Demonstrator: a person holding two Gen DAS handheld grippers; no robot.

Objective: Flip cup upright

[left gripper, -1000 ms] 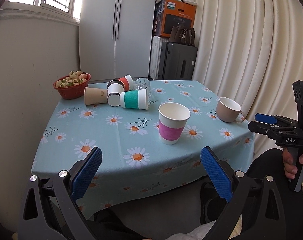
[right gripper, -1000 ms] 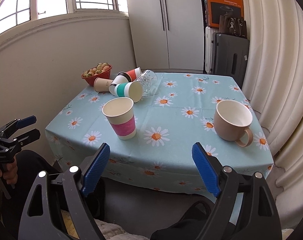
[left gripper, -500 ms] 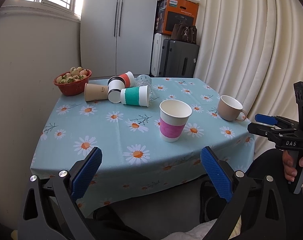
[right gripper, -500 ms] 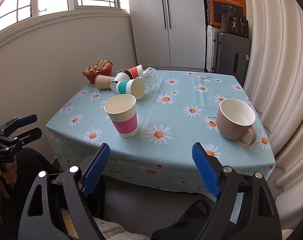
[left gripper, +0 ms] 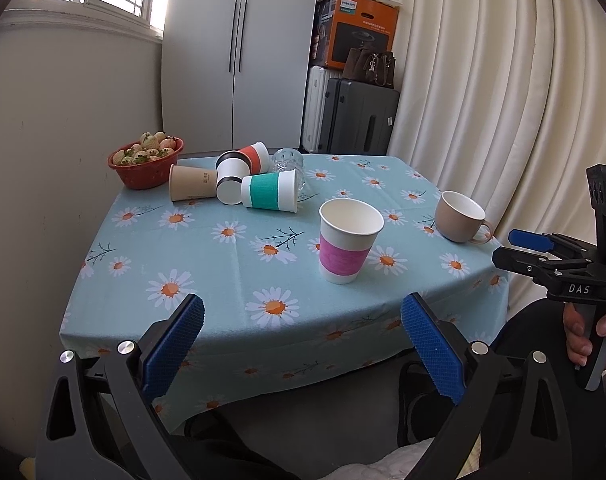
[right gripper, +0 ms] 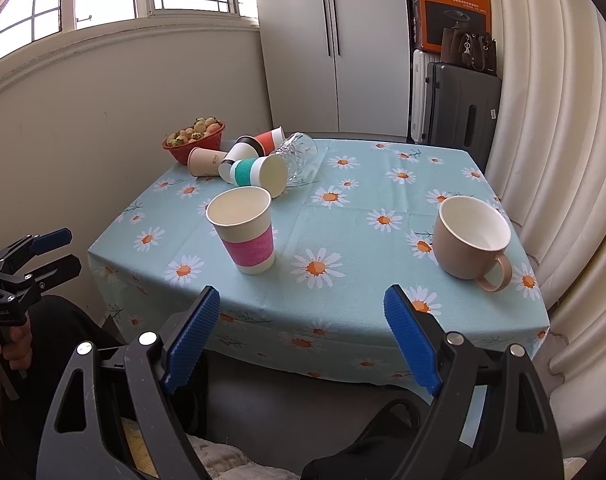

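At 10 o'clock on the table: red bowl of fruit, then toppled tan cup, black-banded cup, teal-sleeved cup, clear glass half hidden behind. Centre: upright pink-sleeved cup. At 2 o'clock: beige mug. Off the near edge: left gripper and right gripper, jaws spread wide, holding nothing.

On the table, a paper cup stands upright near the front edge, toward the middle. A mug stands upright well to its right, near the right edge. At the far left corner sits a bowl holding fruit. Just right of the bowl lies a cluster of four paper cups on their sides, touching one another, with a glass on its side at the cluster's right (contact with the nearest cup likely, not certain). Behind the table stand a cabinet and, to its right, suitcases with a box on top.
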